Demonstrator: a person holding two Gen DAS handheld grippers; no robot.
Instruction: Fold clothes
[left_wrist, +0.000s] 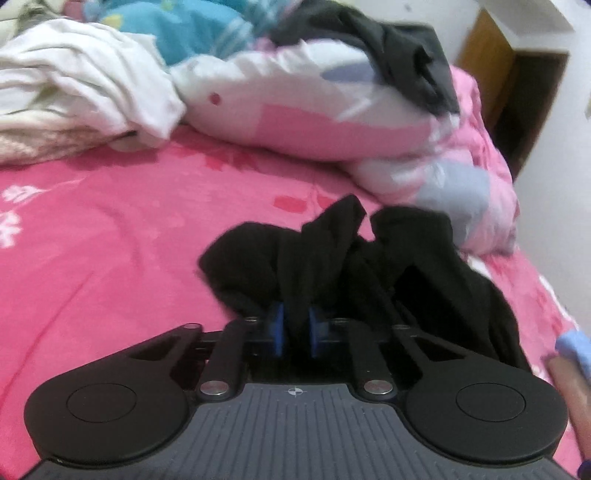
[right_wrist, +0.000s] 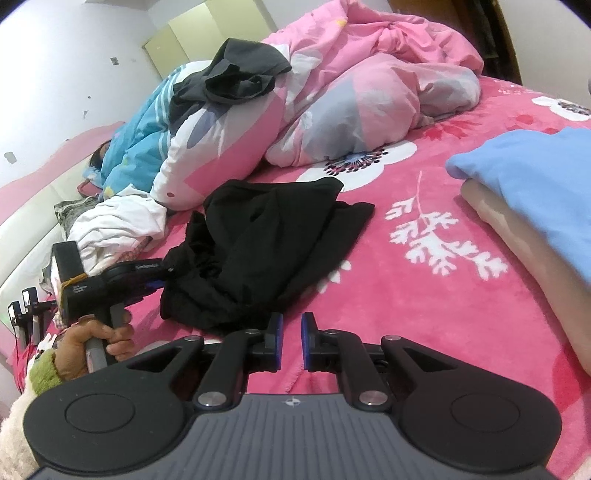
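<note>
- I am holding the left gripper (left_wrist: 295, 332) low over the pink bedspread (left_wrist: 110, 240), and its blue pads (left_wrist: 277, 328) are pinching a fold of the black garment (left_wrist: 332, 266) between them; the jaws are nearly together on the cloth.
- From the left wrist view the black garment is bunching up straight ahead of the pads and trailing off to the right of the gripper, with two crumpled peaks standing up at its far end.
- In the right wrist view the same black garment (right_wrist: 273, 251) is lying crumpled on the bedspread just ahead and left of the right gripper (right_wrist: 291, 339); its long axis is running from the near left, where the left gripper (right_wrist: 159, 282) is gripping it, up toward the far right, where a flatter corner is pointing.
- The right gripper is sitting with its jaws nearly closed, a narrow gap between the blue pads (right_wrist: 306, 332) and only bedspread showing through it; it is holding nothing, and the garment's near edge is just beyond its left fingertip.
- A hand (right_wrist: 92, 343) with a green cuff is gripping the left gripper's handle, at the left of the right gripper.
- Farther ahead, a pink and white duvet (right_wrist: 351, 122) is heaped with a dark grey garment (right_wrist: 236, 77) on top of it.
- White clothes (left_wrist: 85, 88) are lying far ahead to the left of the left gripper.
</note>
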